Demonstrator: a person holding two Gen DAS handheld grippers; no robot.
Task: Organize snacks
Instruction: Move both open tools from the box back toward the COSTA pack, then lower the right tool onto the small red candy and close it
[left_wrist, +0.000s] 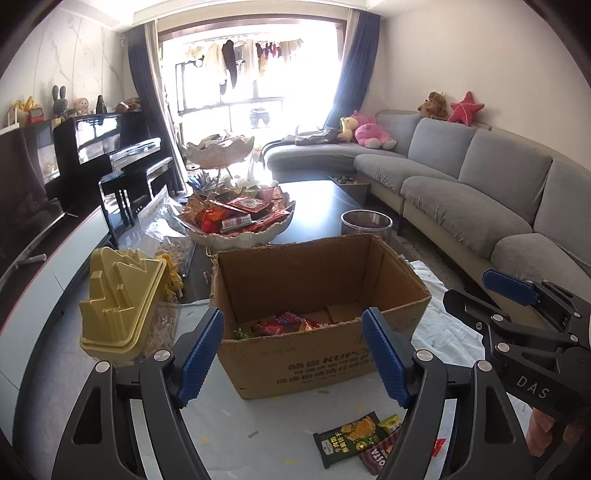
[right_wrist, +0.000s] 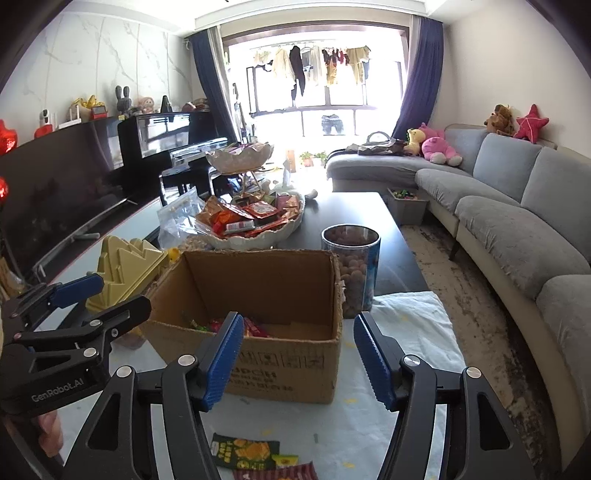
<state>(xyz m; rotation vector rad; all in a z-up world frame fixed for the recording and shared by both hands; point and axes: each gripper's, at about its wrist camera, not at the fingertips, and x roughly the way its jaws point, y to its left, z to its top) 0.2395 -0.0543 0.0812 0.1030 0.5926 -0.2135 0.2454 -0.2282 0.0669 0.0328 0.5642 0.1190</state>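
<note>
Blue-padded fingers of the left gripper (left_wrist: 293, 354) spread wide and hold nothing, hovering over a white cloth (left_wrist: 258, 424) on a living-room table. Just beyond them sits an open cardboard box (left_wrist: 321, 295) with a few red and green snack packets (left_wrist: 284, 325) on its floor. To the box's left stands a clear container with a yellow stepped lid (left_wrist: 122, 295); behind it, farther off, a white scalloped bowl (left_wrist: 240, 221) is heaped with wrapped snacks. On the cloth near the camera, right of centre, lie a dark green snack packet (left_wrist: 349, 439) and a maroon one (left_wrist: 380, 454), touching. At far right the right gripper (right_wrist: 297, 356) is likewise wide open and empty. From the right wrist view, a clear canister of brown round snacks (right_wrist: 352, 266) stands just beside the box's right wall. A grey sofa (left_wrist: 480, 177) lines the room's right side.
</note>
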